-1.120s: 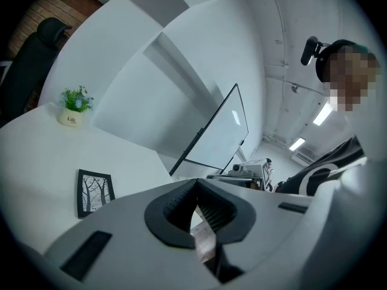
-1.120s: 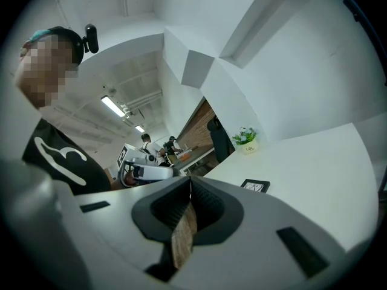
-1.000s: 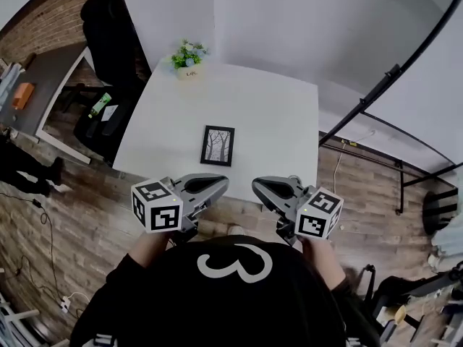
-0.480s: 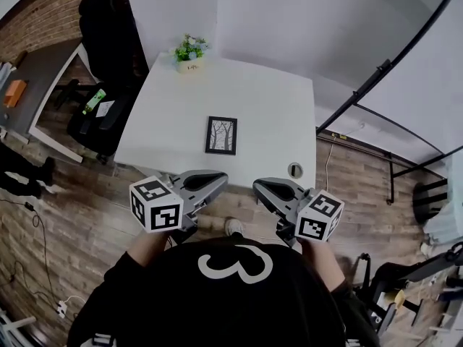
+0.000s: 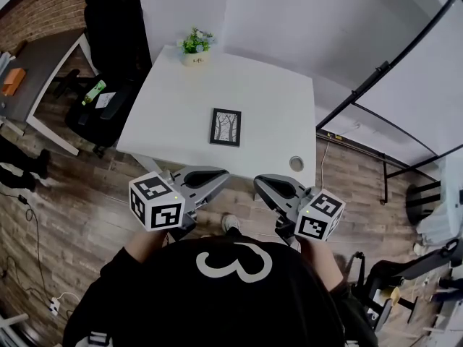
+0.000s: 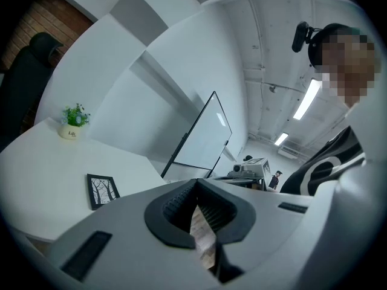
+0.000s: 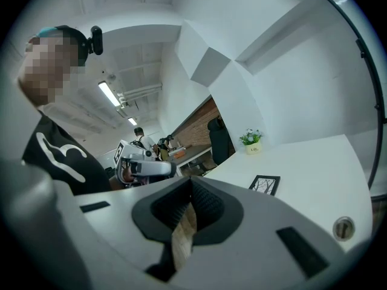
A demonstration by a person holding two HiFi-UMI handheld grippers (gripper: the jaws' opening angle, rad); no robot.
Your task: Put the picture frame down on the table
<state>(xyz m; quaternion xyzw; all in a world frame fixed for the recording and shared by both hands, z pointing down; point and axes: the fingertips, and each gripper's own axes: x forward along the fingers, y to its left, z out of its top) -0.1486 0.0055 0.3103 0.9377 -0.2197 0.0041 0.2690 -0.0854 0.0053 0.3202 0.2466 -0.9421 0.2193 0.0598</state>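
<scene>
Only container here is the little white pot (image 5: 194, 58) at the far edge of the table (image 5: 275, 100), with a small green plant (image 5: 195, 42) with pale flowers in it. There's dark lettering on the pot, but it's too small to read. The only other thing close to writing is the white curly "3" shape on your black shirt (image 5: 231, 262).

The frame (image 5: 226, 127) is lying flat on the table, roughly mid-table and a bit towards your side, showing a bare-tree print. It's well clear of both grippers, nothing touching it.

Your left gripper (image 5: 217, 177) is clenched with nothing in it, and in its own view you only see wood floor through the slit below the pads. Same for your right gripper (image 5: 262, 185): jaws together, nothing between them. Both are held off the near edge of the table, over the floor.

Compared with a second ago, the table and frame sit further up in the head view, so you've backed off from it. The frame itself hasn't moved on the tabletop. The round grommet (image 5: 296, 163) near the table's near right corner now shows in full, where the right gripper covered that spot before.
</scene>
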